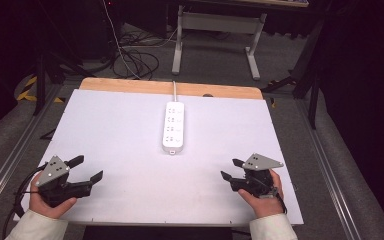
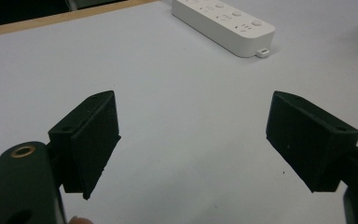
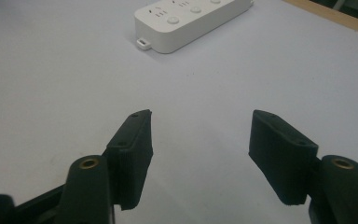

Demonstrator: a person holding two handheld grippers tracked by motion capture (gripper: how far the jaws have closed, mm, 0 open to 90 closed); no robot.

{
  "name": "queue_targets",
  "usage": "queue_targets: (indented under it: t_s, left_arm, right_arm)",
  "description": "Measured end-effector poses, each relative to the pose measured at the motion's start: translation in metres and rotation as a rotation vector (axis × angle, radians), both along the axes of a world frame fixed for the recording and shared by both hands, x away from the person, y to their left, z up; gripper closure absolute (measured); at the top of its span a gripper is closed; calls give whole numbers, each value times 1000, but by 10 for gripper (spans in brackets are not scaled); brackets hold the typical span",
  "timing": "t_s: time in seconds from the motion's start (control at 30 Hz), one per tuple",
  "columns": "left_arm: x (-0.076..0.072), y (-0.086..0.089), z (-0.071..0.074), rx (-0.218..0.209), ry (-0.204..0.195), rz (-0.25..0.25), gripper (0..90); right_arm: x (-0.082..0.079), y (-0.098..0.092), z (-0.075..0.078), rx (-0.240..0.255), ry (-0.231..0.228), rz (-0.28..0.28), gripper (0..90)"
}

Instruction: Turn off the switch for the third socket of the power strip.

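A white power strip (image 1: 174,126) lies lengthwise in the middle of the white table top (image 1: 130,130), its cord running off the far edge. The left gripper view shows the power strip (image 2: 223,25) at the top, well beyond the jaws. The right gripper view has the power strip (image 3: 191,21) at its top too. My left gripper (image 1: 87,169) rests near the front left corner, held in a hand, jaws wide apart and empty. My right gripper (image 1: 231,169) sits near the front right, also open and empty. In their own views the left gripper (image 2: 193,140) and right gripper (image 3: 200,154) frame bare table.
A wooden strip (image 1: 170,88) edges the table's far side. Beyond it stand a white desk frame (image 1: 215,35) and loose cables (image 1: 135,60) on the grey floor. Metal rails (image 1: 330,170) run along both sides of the table.
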State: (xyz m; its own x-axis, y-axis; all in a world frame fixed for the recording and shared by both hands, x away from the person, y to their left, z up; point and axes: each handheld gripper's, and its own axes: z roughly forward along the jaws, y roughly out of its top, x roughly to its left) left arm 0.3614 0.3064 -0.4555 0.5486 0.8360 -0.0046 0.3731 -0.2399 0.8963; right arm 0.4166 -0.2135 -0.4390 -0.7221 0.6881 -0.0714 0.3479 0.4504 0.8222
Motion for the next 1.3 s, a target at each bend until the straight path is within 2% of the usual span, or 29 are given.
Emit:
queue_targets:
  t_s: [0.17, 0.43, 0.57, 0.67, 0.77, 0.93, 1.1, 1.3]
  left_arm:
    - [0, 0, 0, -7, -1, -9, 178]
    - [0, -1, 0, 2, -5, -13, 178]
    - [-1, -1, 0, -2, -6, -14, 178]
    - [0, -1, 0, -3, -5, -15, 178]
    - [0, -1, 0, -2, -6, -14, 177]
    - [-1, -1, 0, -5, -5, -17, 178]
    - [-1, 0, 0, -3, -7, -17, 177]
    - [-1, -1, 0, 3, -8, -18, 178]
  right_arm:
    - [5, 2, 9, 11, 1, 17, 398]
    - [12, 7, 22, 1, 4, 28, 402]
    - [18, 9, 30, 9, 13, 30, 412]
    - [27, 9, 39, 33, 24, 34, 422]
    - [30, 11, 43, 27, 20, 35, 422]
    - [38, 20, 53, -31, -10, 45, 442]
    - [44, 27, 60, -12, 1, 51, 439]
    - [50, 31, 67, -12, 4, 56, 459]
